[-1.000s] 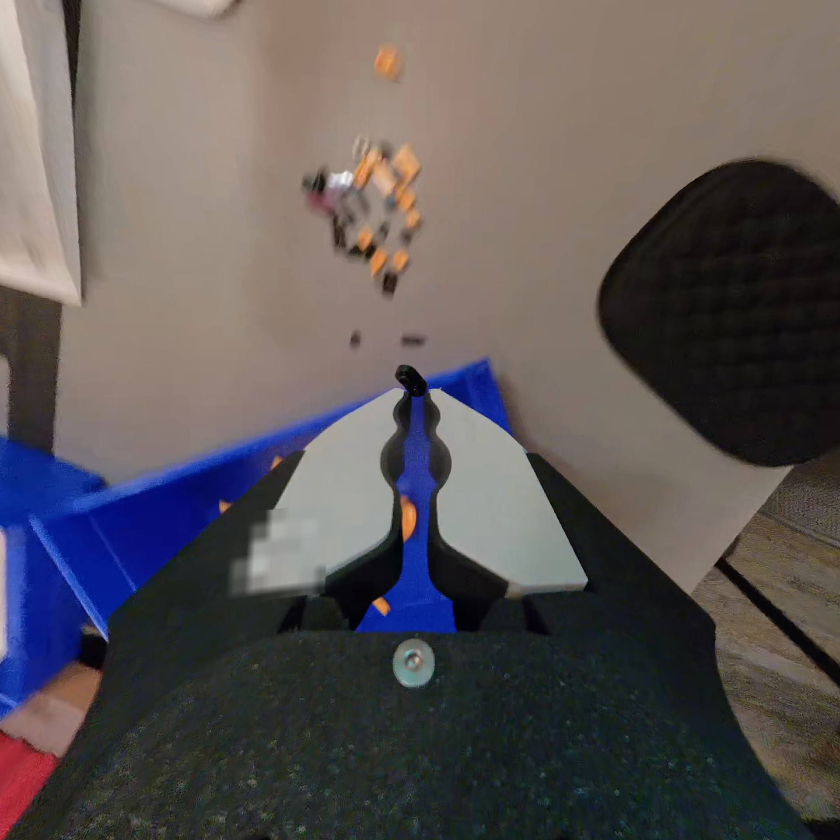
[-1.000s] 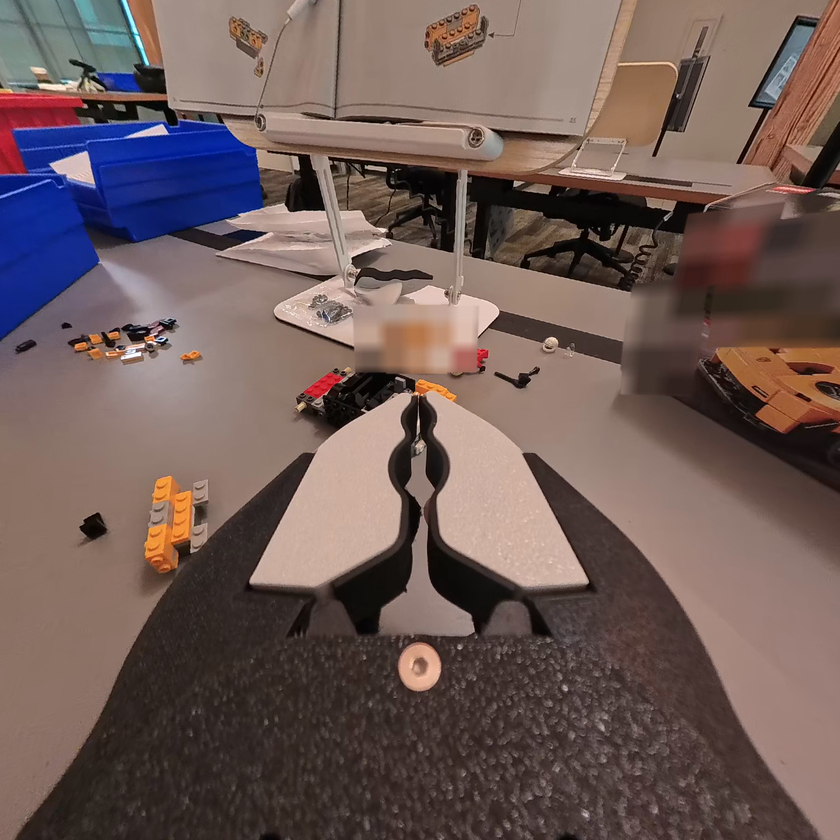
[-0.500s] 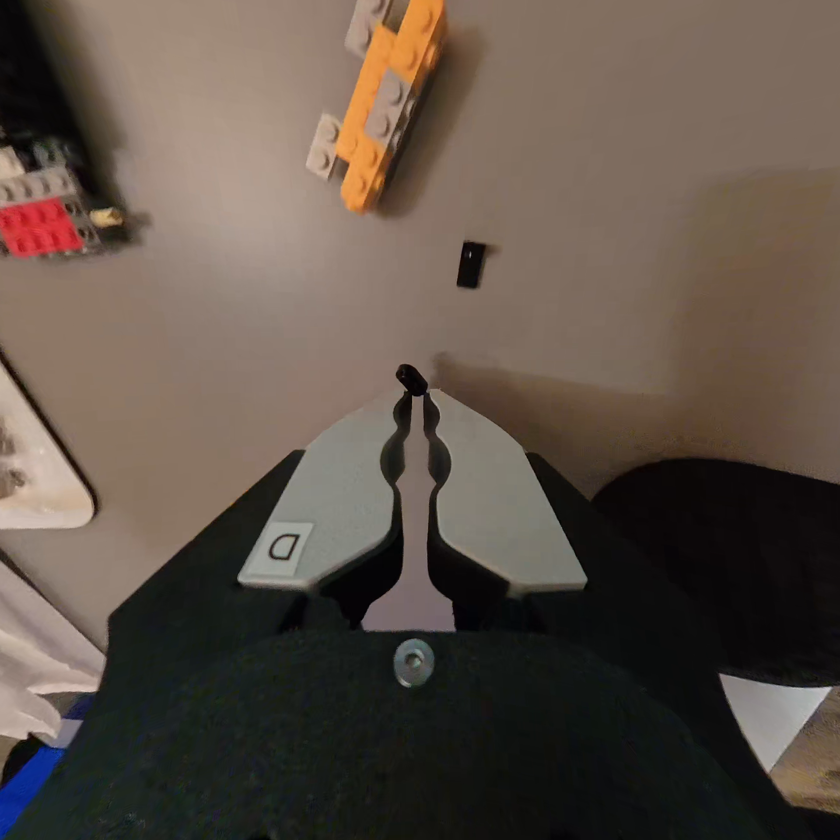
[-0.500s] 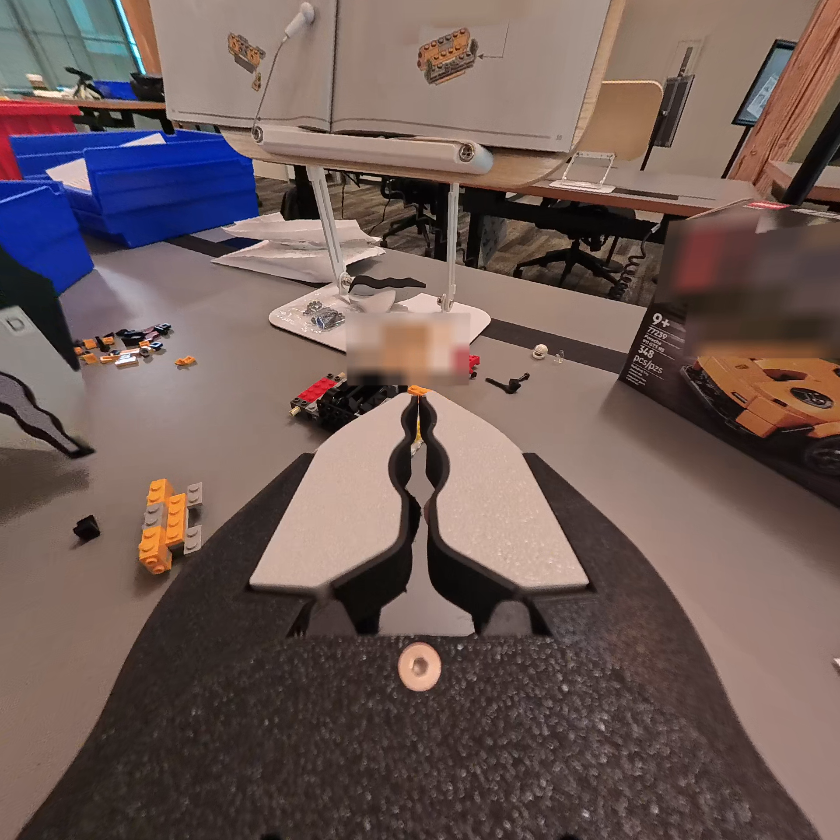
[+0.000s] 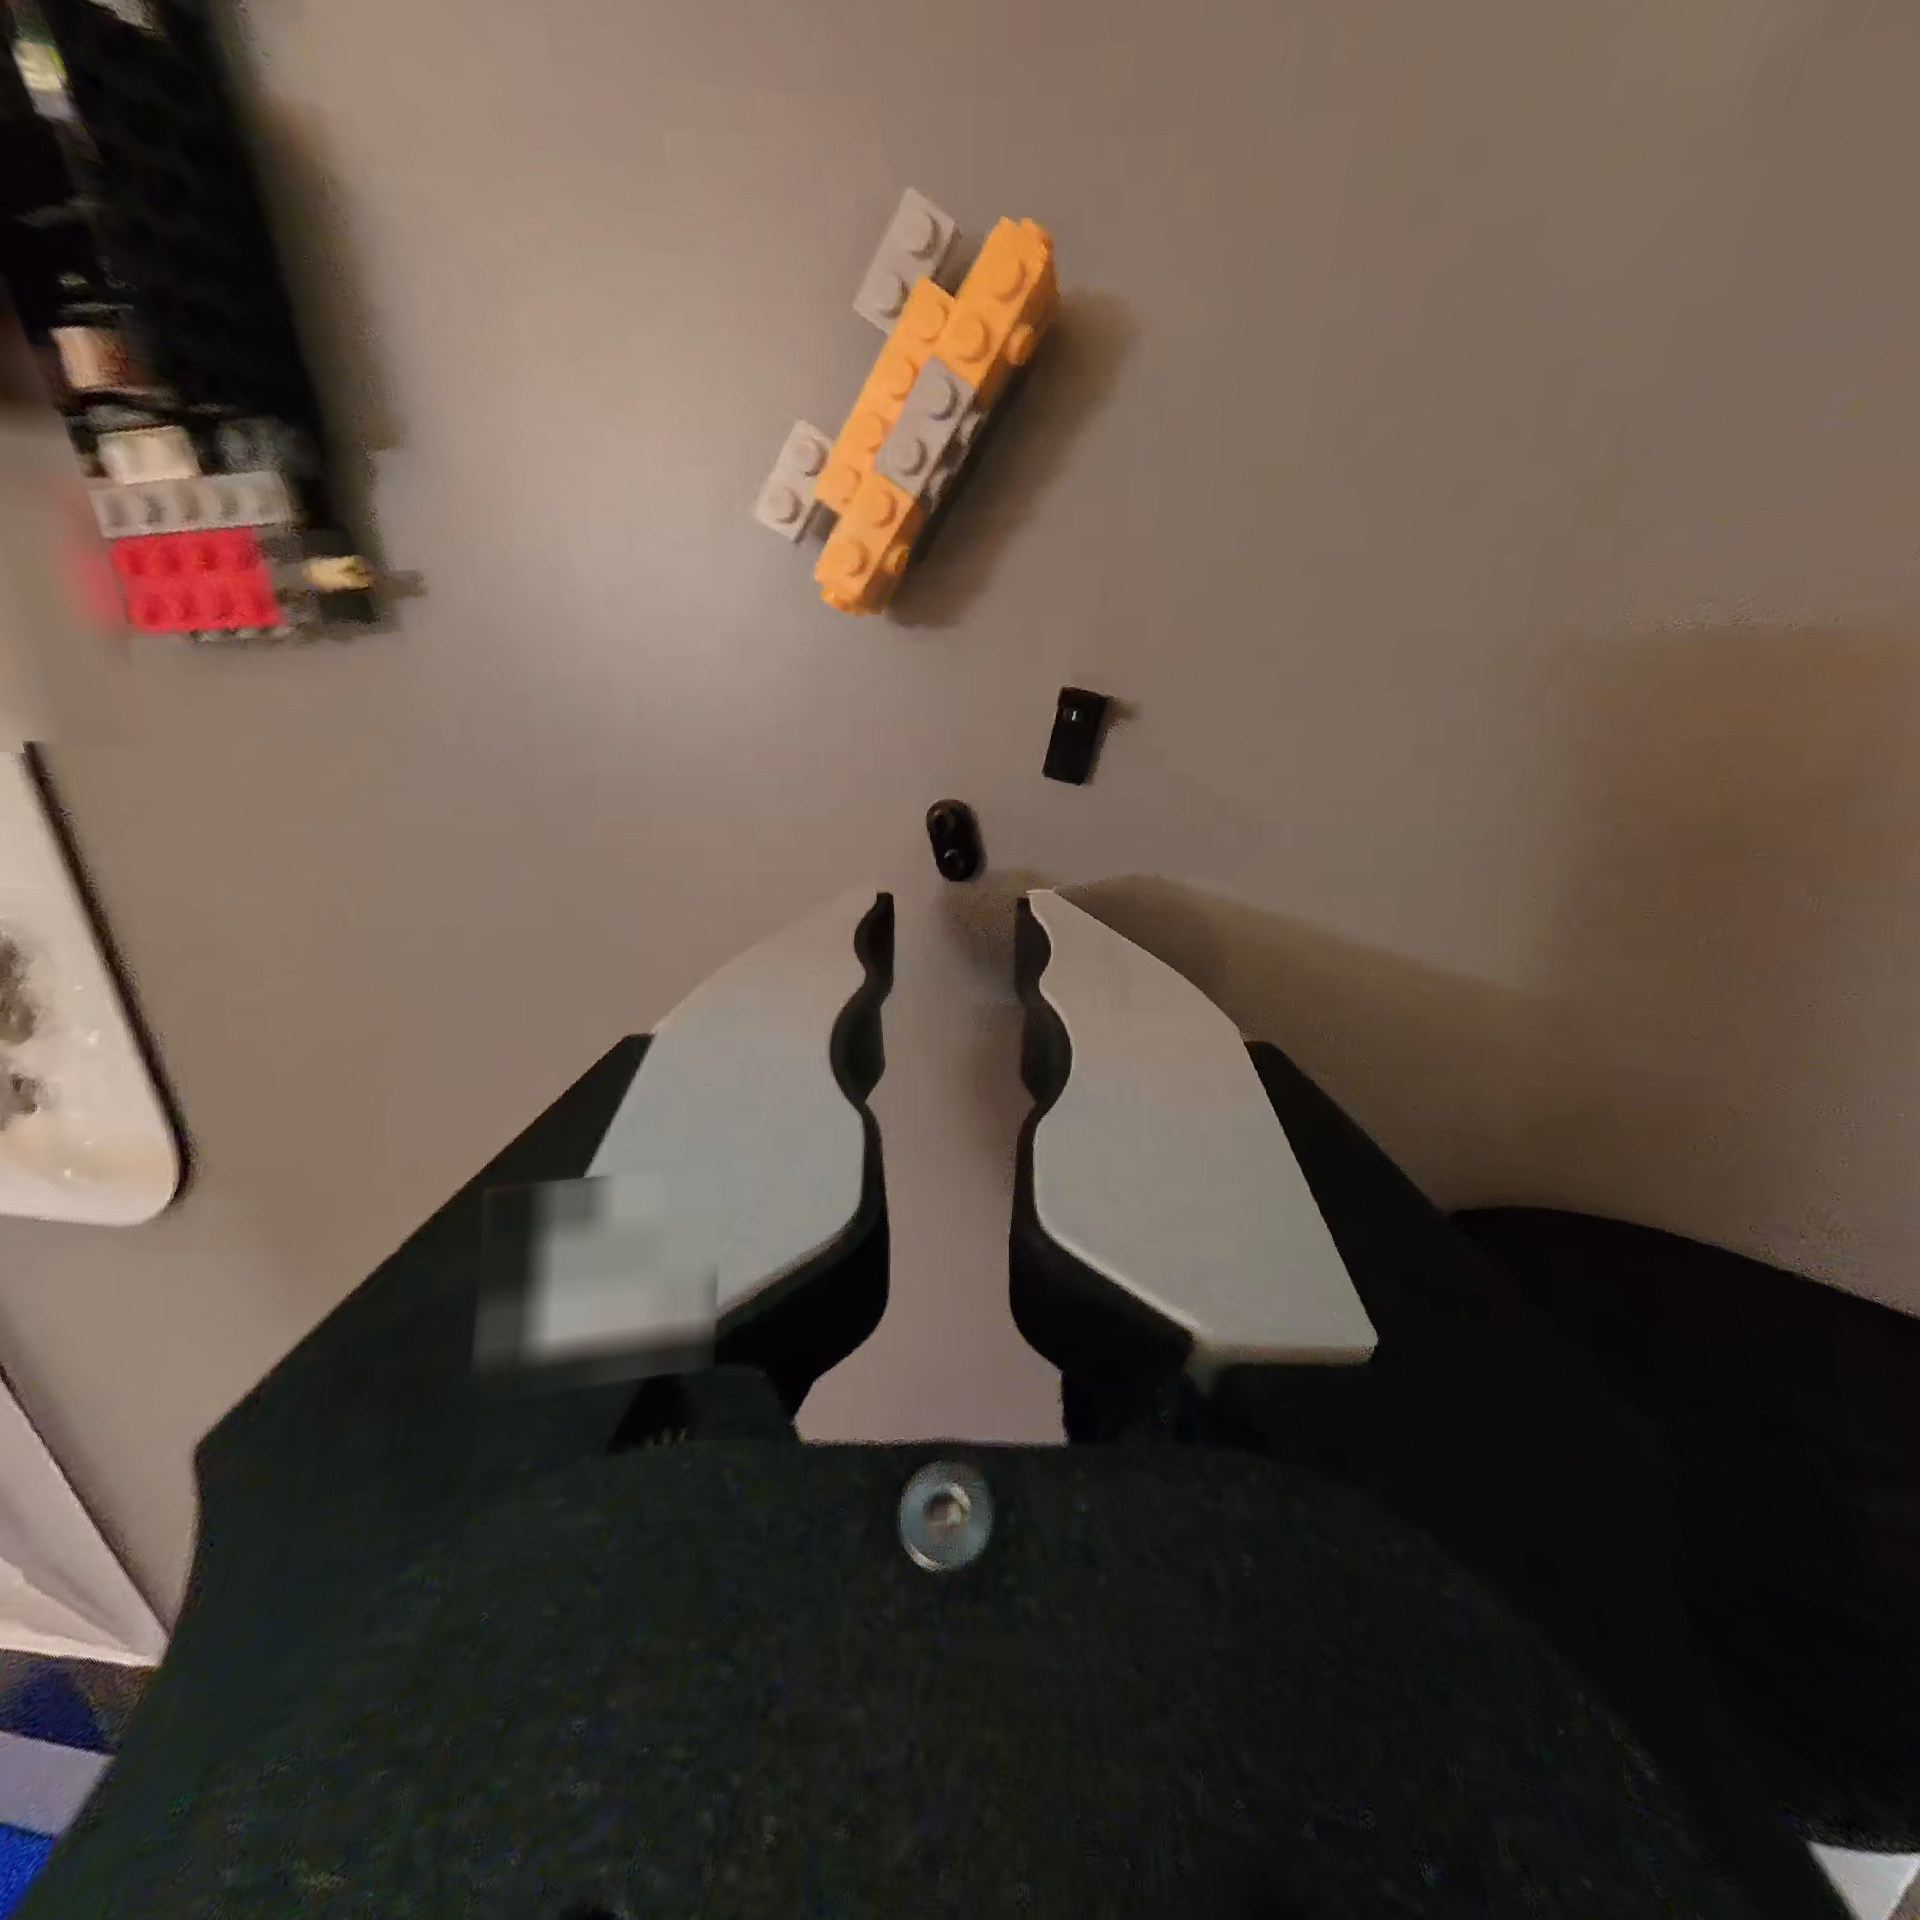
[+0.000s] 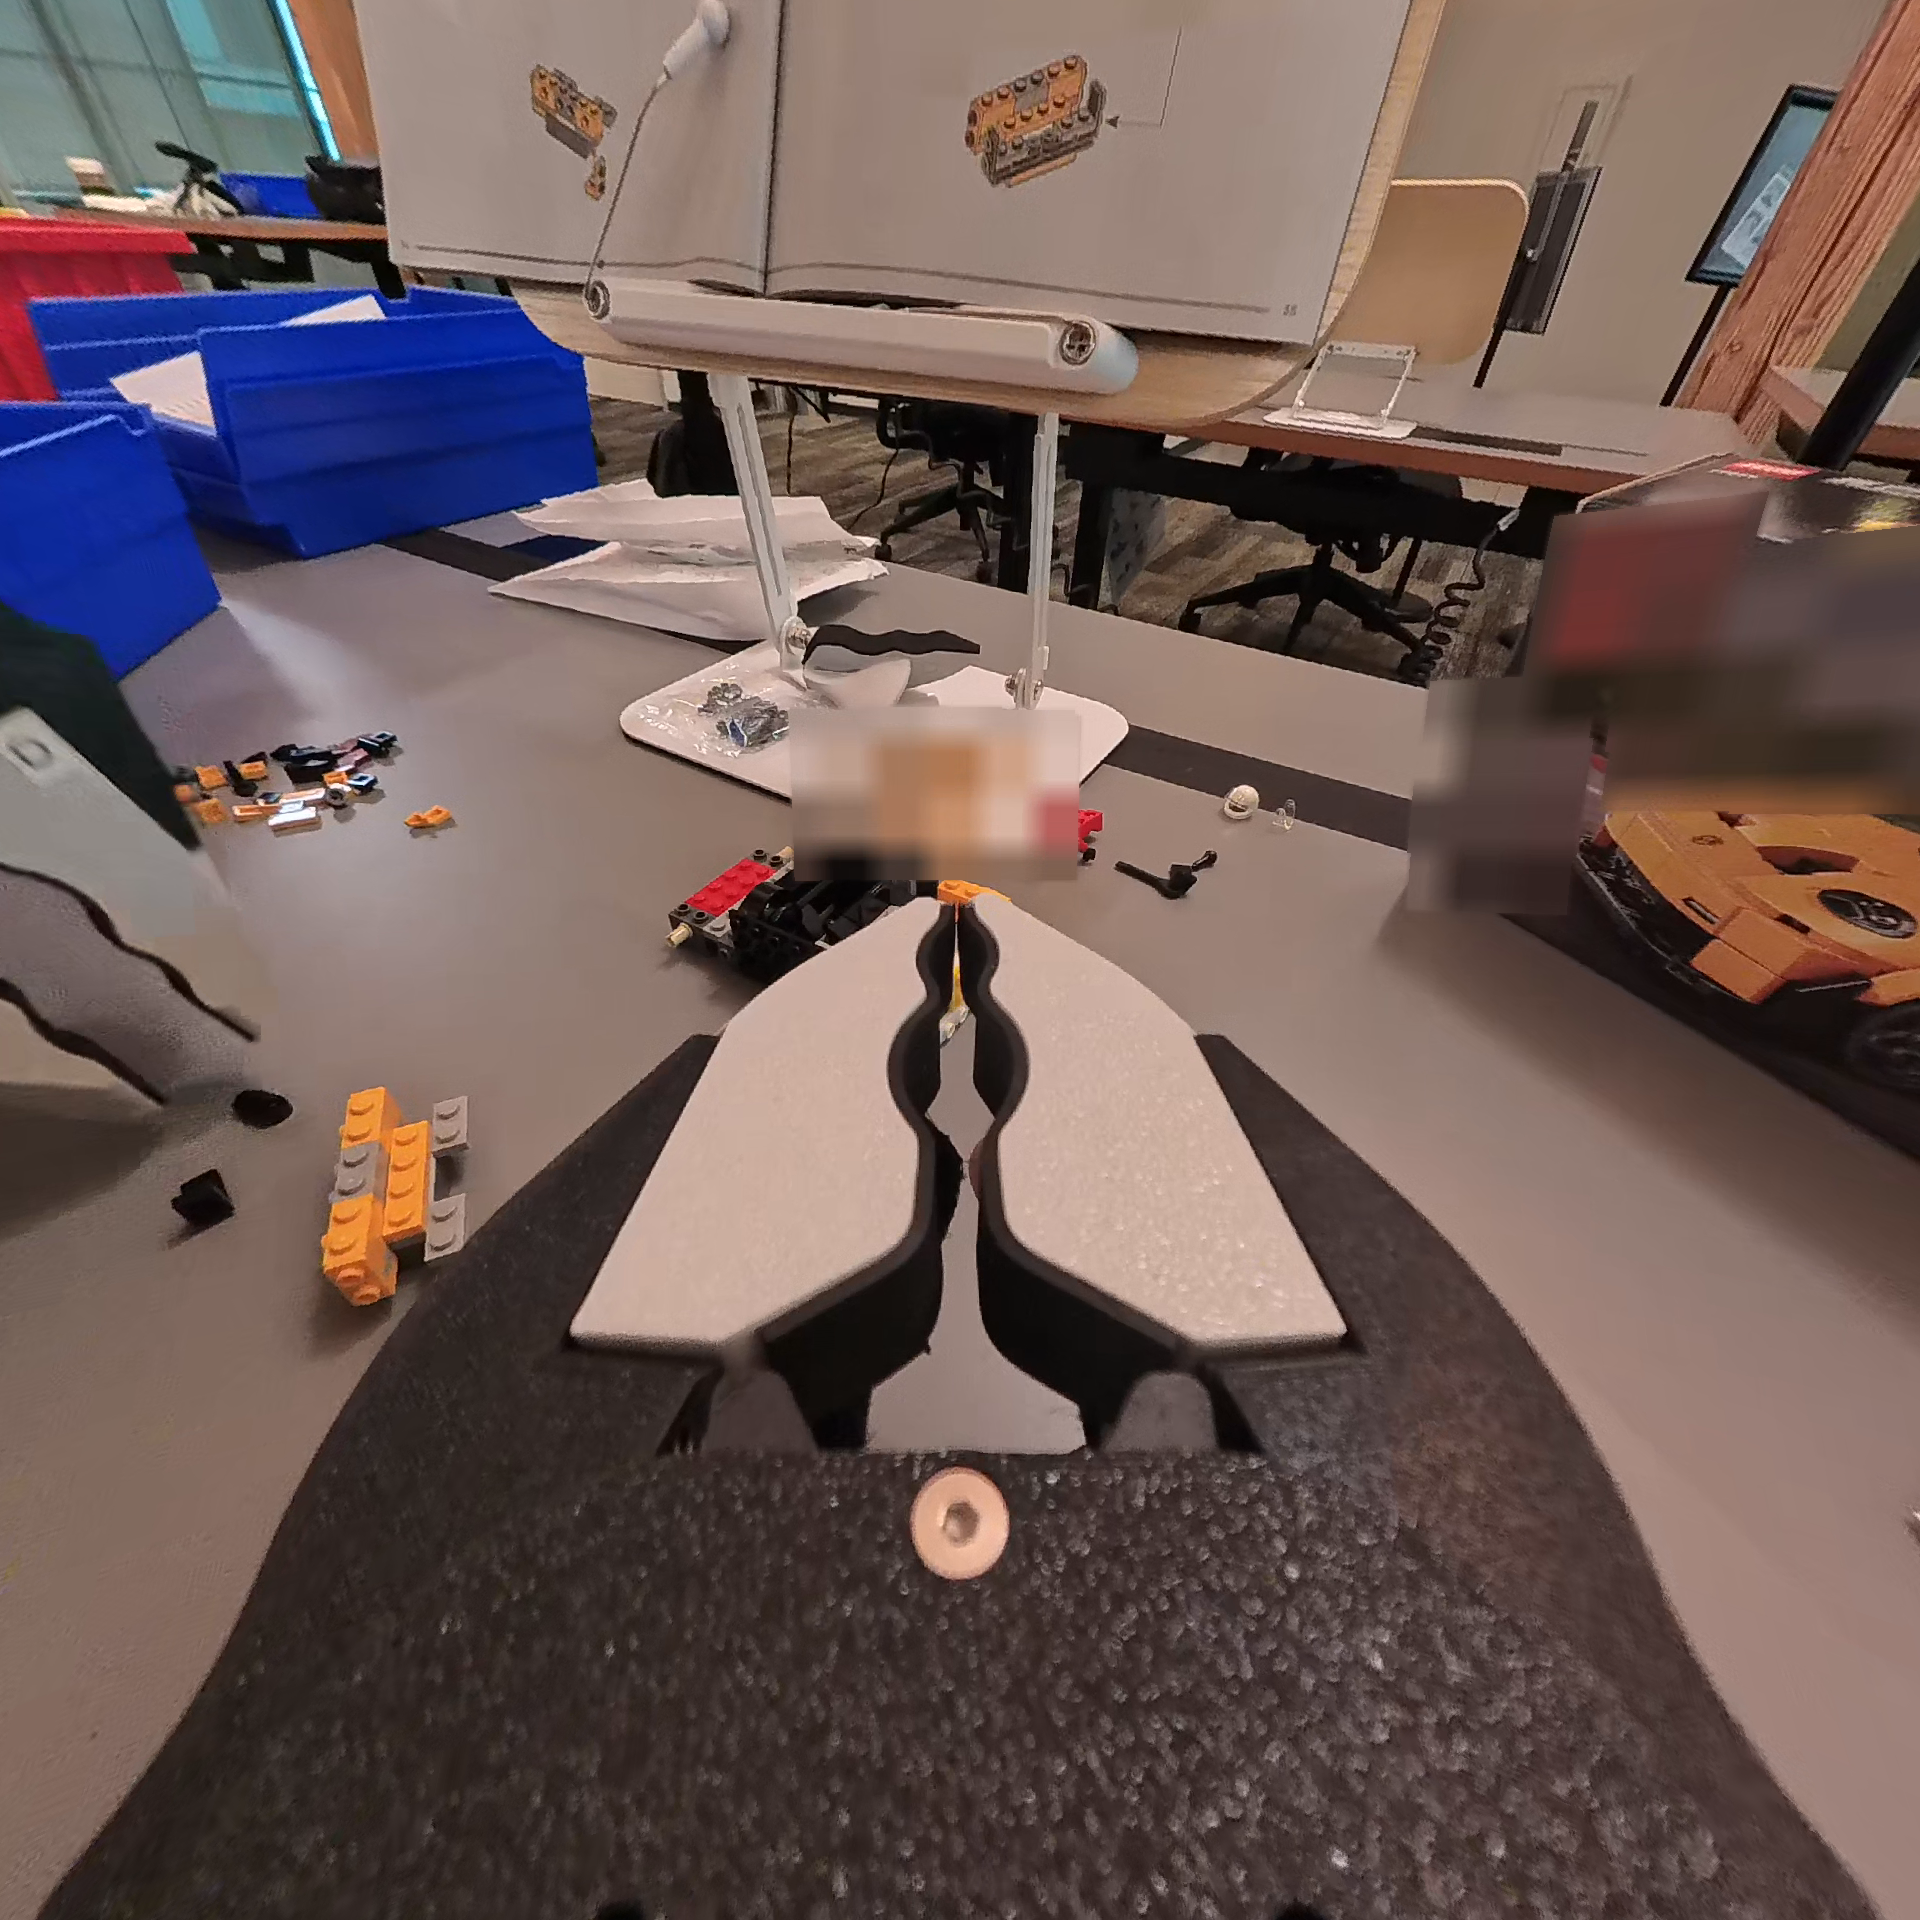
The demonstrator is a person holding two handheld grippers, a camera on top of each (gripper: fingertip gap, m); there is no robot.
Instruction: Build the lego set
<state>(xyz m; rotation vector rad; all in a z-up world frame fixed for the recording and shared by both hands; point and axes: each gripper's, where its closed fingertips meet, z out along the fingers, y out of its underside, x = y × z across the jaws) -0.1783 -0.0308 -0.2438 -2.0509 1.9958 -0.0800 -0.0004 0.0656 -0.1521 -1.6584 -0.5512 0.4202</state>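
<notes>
My left gripper [image 5: 951,904] is open, pointing down at the grey table. A small black piece [image 5: 954,840] lies on the table just beyond its fingertips, free of them. A second black piece [image 5: 1075,732] lies close by. An orange-and-grey brick assembly [image 5: 920,416] lies farther ahead; it also shows in the right wrist view [image 6: 395,1195]. My right gripper [image 6: 961,902] is shut on a small orange piece [image 6: 966,890], held above the table near the black-and-red chassis [image 6: 769,914]. The left gripper [image 6: 208,1070] shows at the left edge of that view.
An instruction booklet [image 6: 883,156] rests on a white stand [image 6: 1081,727] behind the chassis. Several loose pieces [image 6: 291,779] lie at the left, blue bins [image 6: 364,416] behind them. The set's box [image 6: 1766,914] stands at the right. The left gripper's tips are roughly 20 cm from the right gripper's.
My left gripper swung from over a blue bin to the table beside the orange assembly, then opened and let the small black piece go. The right gripper stayed shut and barely moved.
</notes>
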